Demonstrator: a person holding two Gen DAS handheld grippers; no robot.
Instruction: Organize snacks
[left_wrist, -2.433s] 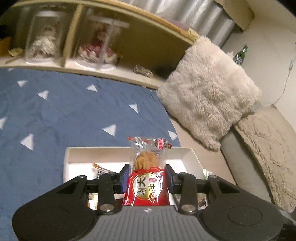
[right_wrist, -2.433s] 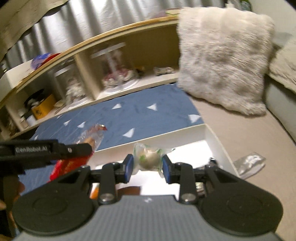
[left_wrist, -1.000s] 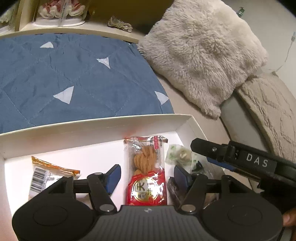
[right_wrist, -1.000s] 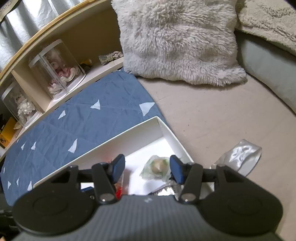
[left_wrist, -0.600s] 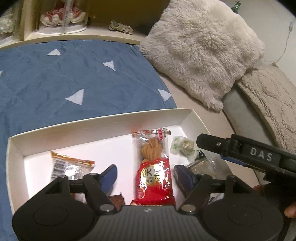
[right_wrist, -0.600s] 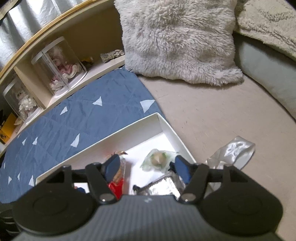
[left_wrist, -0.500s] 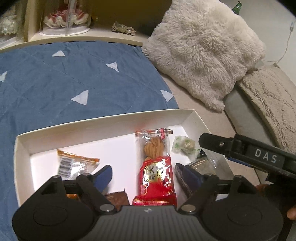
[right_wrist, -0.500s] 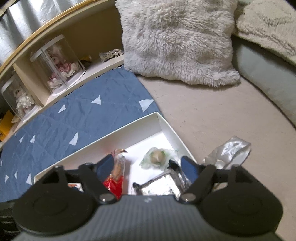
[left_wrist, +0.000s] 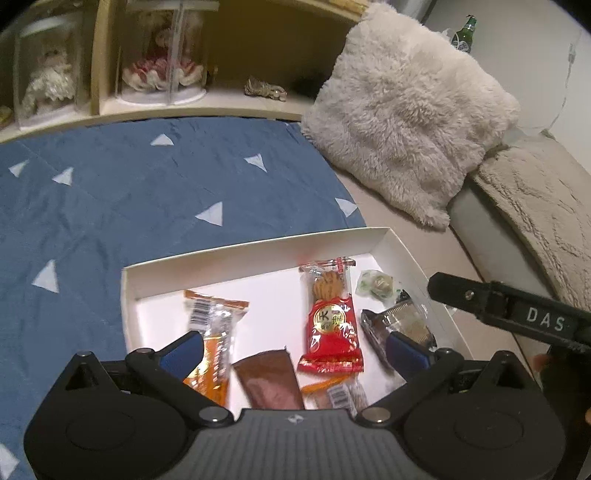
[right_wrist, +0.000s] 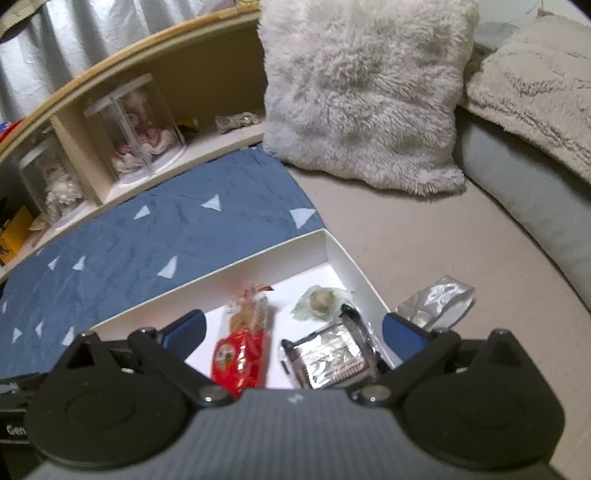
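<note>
bed: white box (left_wrist: 399, 245) | right-only: silver wrapper (right_wrist: 437, 301) outside | left-only: green bottle (left_wrist: 466, 31)

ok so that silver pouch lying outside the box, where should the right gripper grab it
Judging by its pose, grip the silver pouch across its narrower width near the middle, coming down from above. It lies flat and crinkled on the beige surface just outside the white box wall. The right gripper, jaws opening and empty, should clear that wall.

Both wrist cams look down, near; share white box (left_wrist: 258, 254) (right_wrist: 280, 251).
</note>
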